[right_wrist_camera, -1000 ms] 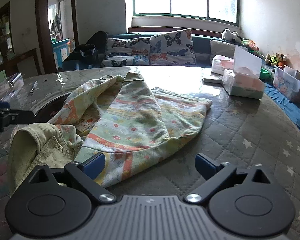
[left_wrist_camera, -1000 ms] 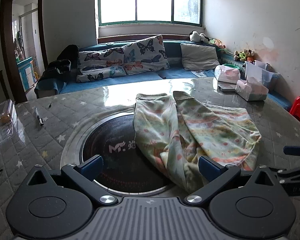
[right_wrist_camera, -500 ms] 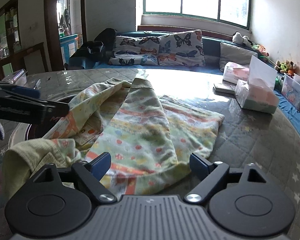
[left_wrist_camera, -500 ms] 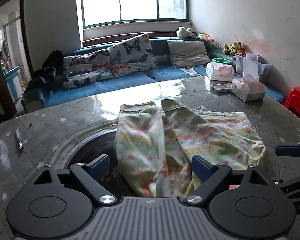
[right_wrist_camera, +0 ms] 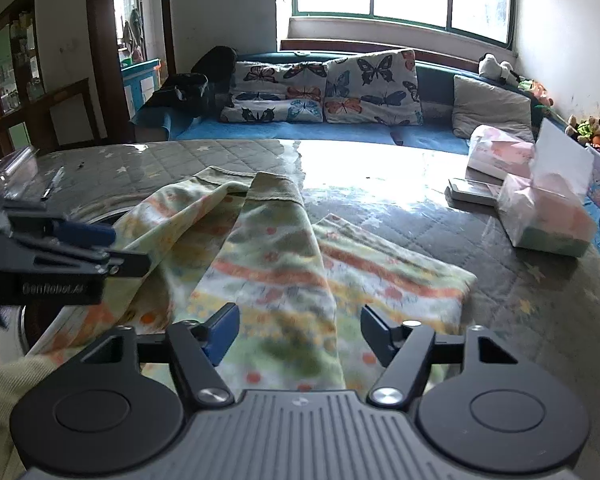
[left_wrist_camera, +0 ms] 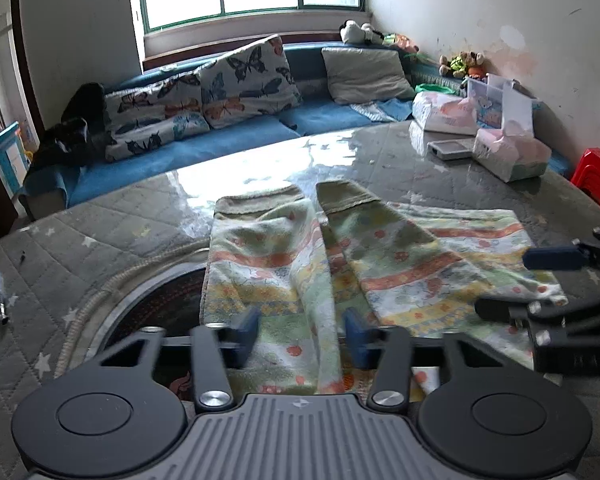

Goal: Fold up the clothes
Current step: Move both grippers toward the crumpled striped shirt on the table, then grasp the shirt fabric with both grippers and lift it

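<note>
Pastel patterned trousers [left_wrist_camera: 400,256] lie flat on the quilted table [left_wrist_camera: 100,236], legs pointing away toward the sofa, waist end nearest me. My left gripper [left_wrist_camera: 302,338] sits low over the left leg's near part, jaws partly narrowed, with a raised fold of cloth between the blue fingertips [left_wrist_camera: 244,332]. My right gripper [right_wrist_camera: 298,332] hovers low over the right leg [right_wrist_camera: 276,264], open, cloth under its gap. Each gripper shows in the other's view: the right one [left_wrist_camera: 556,280] at the right edge, the left one [right_wrist_camera: 92,248] at the left edge.
A dark round inset [left_wrist_camera: 160,308] lies under the trousers' left side. A pen [left_wrist_camera: 2,296] lies far left. Tissue box [right_wrist_camera: 548,216], flat device [right_wrist_camera: 476,196] and a wrapped pack [right_wrist_camera: 496,152] crowd the far right. A sofa with butterfly pillows [right_wrist_camera: 372,88] lies beyond; a red stool [left_wrist_camera: 596,176] stands right.
Both grippers have come forward and down onto the trousers' near end. The jaws of each have narrowed, the left more than the right. The trousers lie as before.
</note>
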{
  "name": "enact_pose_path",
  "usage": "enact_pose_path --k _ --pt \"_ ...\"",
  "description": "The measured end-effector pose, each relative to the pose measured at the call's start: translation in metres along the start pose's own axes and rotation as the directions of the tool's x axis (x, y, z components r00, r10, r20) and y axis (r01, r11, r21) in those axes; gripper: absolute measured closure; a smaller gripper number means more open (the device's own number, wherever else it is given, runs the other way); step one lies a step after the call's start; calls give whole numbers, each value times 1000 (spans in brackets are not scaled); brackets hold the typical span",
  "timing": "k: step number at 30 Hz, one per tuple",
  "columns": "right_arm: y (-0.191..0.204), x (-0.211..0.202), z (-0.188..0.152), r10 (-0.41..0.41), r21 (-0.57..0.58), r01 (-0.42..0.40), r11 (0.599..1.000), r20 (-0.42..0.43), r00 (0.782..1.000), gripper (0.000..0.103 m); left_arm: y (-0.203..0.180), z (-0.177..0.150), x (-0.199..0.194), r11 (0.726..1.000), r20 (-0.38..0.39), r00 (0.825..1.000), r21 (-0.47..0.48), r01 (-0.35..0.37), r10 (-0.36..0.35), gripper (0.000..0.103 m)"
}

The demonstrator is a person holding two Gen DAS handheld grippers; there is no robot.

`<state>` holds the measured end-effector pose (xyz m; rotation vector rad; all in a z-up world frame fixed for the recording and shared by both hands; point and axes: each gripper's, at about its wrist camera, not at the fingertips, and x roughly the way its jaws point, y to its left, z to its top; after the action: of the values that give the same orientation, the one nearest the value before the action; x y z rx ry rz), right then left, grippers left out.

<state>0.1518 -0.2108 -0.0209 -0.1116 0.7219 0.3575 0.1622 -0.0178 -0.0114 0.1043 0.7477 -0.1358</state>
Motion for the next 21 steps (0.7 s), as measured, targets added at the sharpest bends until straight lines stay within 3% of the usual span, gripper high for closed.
enact_pose_path --k 2,4,11,16,18,21 --pt "-5 12 8 9 11 -9 1000 -9 1000 40 5 -1 6 1000 -15 1000 -12 10 -10 88" --pt "-8 22 13 14 19 -14 1000 -13 1000 44 13 -5 6 999 -18 1000 -34 8 -9 96" --pt "-15 56 25 37 46 -35 998 -41 998 54 45 -23 -12 991 4 1000 -137 -2 3 100" --pt "-16 67 26 74 70 -70 995 -47 996 74 64 -36 -31 979 11 1000 -200 -24 27 101" --pt "-17 71 26 89 79 -85 993 -50 995 91 68 -43 -38 976 15 999 -215 -34 38 101" --pt "-16 63 24 98 85 -95 992 -32 995 97 74 -52 -47 968 13 998 -246 -51 56 101"
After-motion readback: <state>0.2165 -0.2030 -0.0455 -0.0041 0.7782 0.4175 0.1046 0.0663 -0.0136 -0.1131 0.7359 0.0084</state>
